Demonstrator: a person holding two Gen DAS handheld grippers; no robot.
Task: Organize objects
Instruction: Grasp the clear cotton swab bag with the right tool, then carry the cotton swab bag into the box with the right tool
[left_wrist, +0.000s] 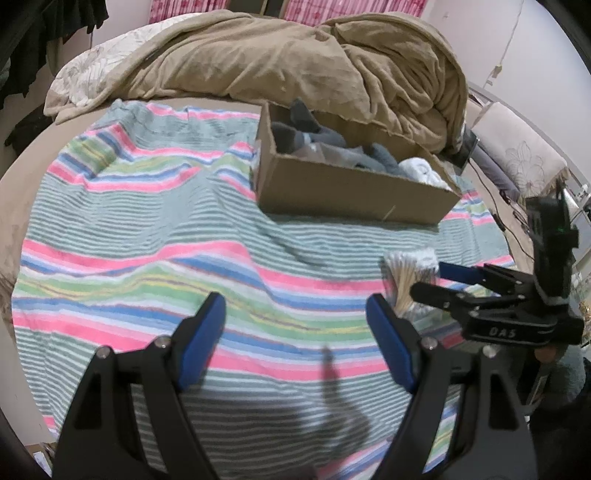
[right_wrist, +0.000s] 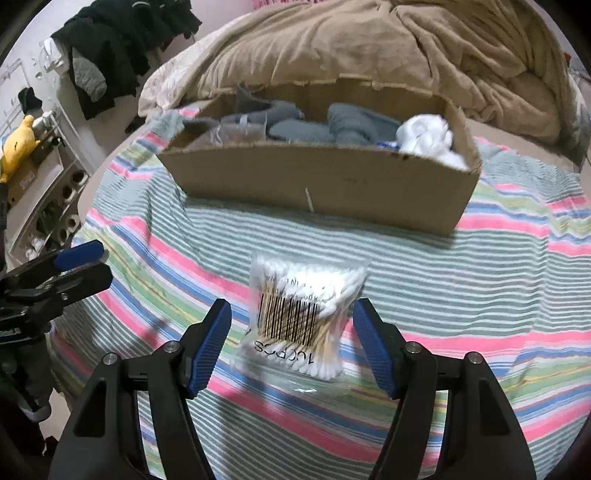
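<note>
Right now the bag of cotton swabs (right_wrist: 301, 319) lies flat on the striped towel (right_wrist: 461, 273), barcode up, squarely between the spread fingers of the right tool (right_wrist: 291, 332). Neither blue pad touches the plastic, so the tool looks lined up for a pinch across the bag's width, probably to carry it to the cardboard box (right_wrist: 325, 184) just beyond.

That box sits farther up the bed with its low front wall facing the bag. It already holds grey socks (right_wrist: 347, 127) and a white bundle (right_wrist: 426, 138), so a drop would have to clear that wall and land on soft things. Between bag and box the towel is bare.

Off to the side, the left tool (left_wrist: 295, 332) hangs over bare towel, fingers apart and holding nothing, well clear of that path. Behind the box, the tan blanket (right_wrist: 369, 44) is heaped up.
</note>
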